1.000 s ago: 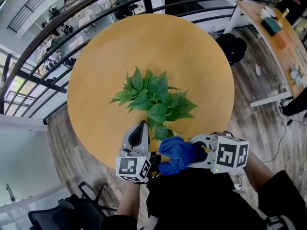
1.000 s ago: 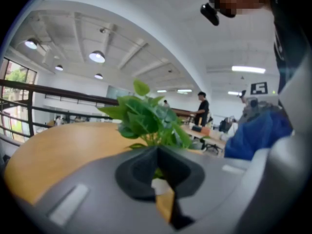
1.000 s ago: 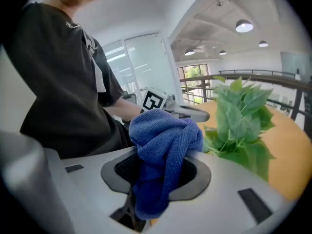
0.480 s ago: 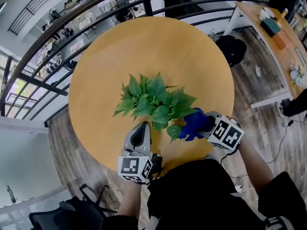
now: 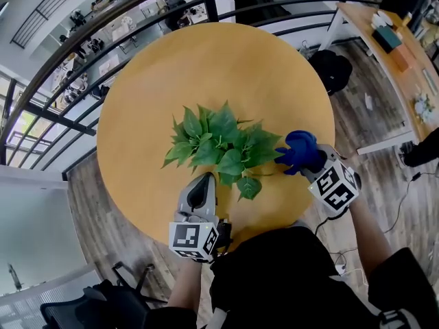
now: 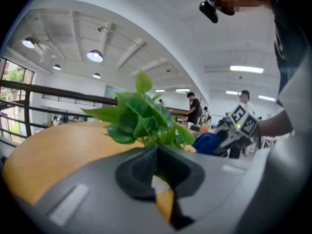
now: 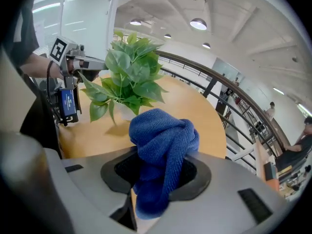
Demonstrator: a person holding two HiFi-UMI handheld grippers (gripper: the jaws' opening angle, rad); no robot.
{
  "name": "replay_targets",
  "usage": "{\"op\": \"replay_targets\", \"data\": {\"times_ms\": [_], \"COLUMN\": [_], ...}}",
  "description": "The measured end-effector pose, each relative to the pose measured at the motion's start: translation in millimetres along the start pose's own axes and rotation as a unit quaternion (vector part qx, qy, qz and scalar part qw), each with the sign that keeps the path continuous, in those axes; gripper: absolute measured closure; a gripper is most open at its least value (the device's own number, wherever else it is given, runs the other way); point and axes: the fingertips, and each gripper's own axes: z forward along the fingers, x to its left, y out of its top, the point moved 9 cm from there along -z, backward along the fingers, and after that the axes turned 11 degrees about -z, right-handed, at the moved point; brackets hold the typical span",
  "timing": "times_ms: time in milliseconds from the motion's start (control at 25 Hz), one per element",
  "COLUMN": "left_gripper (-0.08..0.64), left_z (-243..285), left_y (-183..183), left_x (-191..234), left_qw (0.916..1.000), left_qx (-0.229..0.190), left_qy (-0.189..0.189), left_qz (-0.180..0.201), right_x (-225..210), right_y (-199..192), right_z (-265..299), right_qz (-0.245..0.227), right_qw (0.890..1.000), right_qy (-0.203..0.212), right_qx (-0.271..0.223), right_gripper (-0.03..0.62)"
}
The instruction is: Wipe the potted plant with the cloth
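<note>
Left gripper (image 5: 199, 186): at the near edge of the table; jaws closed together with nothing held; points nearly level at the plant's near side, tips just short of the lowest leaf.
Right gripper (image 5: 306, 160): over the table's right edge, tilted downward toward the plant; jaws clamped on the cloth.
Cloth (image 5: 297, 150): blue, terry-textured, bunched into a thick wad; it sticks out past the jaw tips, and a tail hangs down between the jaws. Its front lies at the plant's rightmost leaves; whether it touches them cannot be told.
Potted plant (image 5: 223, 144): upright on the table, between the centre and the near edge; broad green leaves spread wide, one leaf drooping toward the near edge; the white pot (image 7: 127, 112) is mostly hidden under the foliage.
Table (image 5: 206, 67): round, with a light wooden top.
Bag (image 5: 331, 67): black, on the wooden floor just past the table's right edge.
Railing (image 5: 103, 41): dark metal bars, curving round beyond the far edge.
</note>
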Motion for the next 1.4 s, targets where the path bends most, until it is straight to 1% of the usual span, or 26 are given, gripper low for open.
{"op": "replay_targets", "data": {"times_ms": [40, 120, 200, 280, 360, 440, 480, 520, 560, 600, 640, 680, 760, 800, 880, 1000, 1080, 1160, 1240, 1400], "left_gripper": [0.557, 0.557, 0.557, 0.557, 0.557, 0.557, 0.557, 0.557, 0.557, 0.557, 0.557, 0.557, 0.557, 0.557, 0.557, 0.557, 0.557, 0.557, 0.557, 0.557], "left_z": [-0.4, -0.9, -0.5, -0.5, -0.9, -1.2, -1.4, -1.4, -1.0, -0.4, -0.2, -0.4, -1.0, -1.0, -0.4, 0.9, 1.3, 1.0, 0.1, -1.3], "left_y": [-0.1, 0.0, 0.6, 1.0, 1.1, 1.9, 2.0, 1.9, 1.8, 2.0, 2.6, 3.3, 3.6, 3.2, 2.4, 2.3, 2.9, 2.7, 1.9, 0.8], "left_x": [0.4, 2.1, 4.0, 5.8, 7.3, 9.6, 11.1, 12.5, 13.5, 14.2, 14.8, 15.3, 15.8, 15.7, 15.6, 16.5, 17.4, 18.0, 17.9, 17.7], "left_qw": [1.0000, 1.0000, 1.0000, 1.0000, 1.0000, 0.9999, 0.9998, 0.9997, 0.9997, 0.9996, 0.9996, 0.9996, 0.9995, 0.9995, 0.9996, 0.9996, 0.9996, 0.9995, 0.9995, 0.9996], "left_qx": [0.000, 0.000, 0.000, -0.002, -0.005, -0.009, -0.010, -0.011, -0.011, -0.011, -0.011, -0.012, -0.012, -0.012, -0.011, -0.012, -0.012, -0.012, -0.010, -0.009], "left_qy": [0.000, 0.000, 0.001, 0.003, 0.005, 0.009, 0.011, 0.012, 0.013, 0.014, 0.015, 0.016, 0.017, 0.017, 0.014, 0.013, 0.014, 0.015, 0.015, 0.016], "left_qz": [0.000, -0.001, -0.001, -0.001, -0.004, -0.011, -0.014, -0.018, -0.020, -0.021, -0.021, -0.021, -0.022, -0.022, -0.022, -0.022, -0.023, -0.024, -0.024, -0.023], "right_x": [-3.4, -9.2, -10.4, -3.1, 14.5, 42.4, 59.1, 75.1, 87.6, 95.3, 98.3, 97.6, 89.7, 83.2, 67.6, 45.8, 32.7, 19.4, 7.3, -11.5], "right_y": [0.6, 6.8, 22.4, 44.7, 65.6, 80.9, 85.6, 88.0, 88.6, 87.8, 86.2, 83.5, 72.8, 64.9, 47.9, 26.4, 15.5, 10.1, 12.9, 34.0], "right_z": [-9.5, -32.6, -58.2, -80.4, -90.1, -80.0, -67.6, -52.4, -37.0, -23.0, -11.1, -1.8, 10.1, 13.8, 18.2, 17.6, 13.2, 3.1, -13.9, -56.9], "right_qz": [0.006, 0.029, 0.045, 0.042, 0.035, 0.027, 0.017, 0.004, -0.007, -0.015, -0.022, -0.030, -0.048, -0.051, -0.040, -0.030, -0.034, -0.029, -0.017, -0.002], "right_qw": [1.000, 0.998, 0.993, 0.983, 0.970, 0.956, 0.949, 0.945, 0.945, 0.949, 0.957, 0.966, 0.982, 0.987, 0.993, 0.998, 0.999, 0.999, 0.999, 0.996], "right_qy": [-0.007, -0.011, 0.010, 0.062, 0.134, 0.207, 0.234, 0.251, 0.257, 0.252, 0.237, 0.214, 0.155, 0.129, 0.096, 0.059, 0.024, -0.010, -0.031, -0.053], "right_qx": [-0.010, -0.050, -0.110, -0.168, -0.198, -0.207, -0.210, -0.210, -0.202, -0.187, -0.166, -0.144, -0.100, -0.081, -0.053, -0.021, -0.001, 0.007, -0.008, -0.074], "right_gripper": [0.440, 0.440, 0.440, 0.440, 0.440, 0.440, 0.440, 0.440, 0.440, 0.440, 0.440, 0.440, 0.440, 0.440, 0.440, 0.440, 0.440, 0.440, 0.440, 0.440]}}
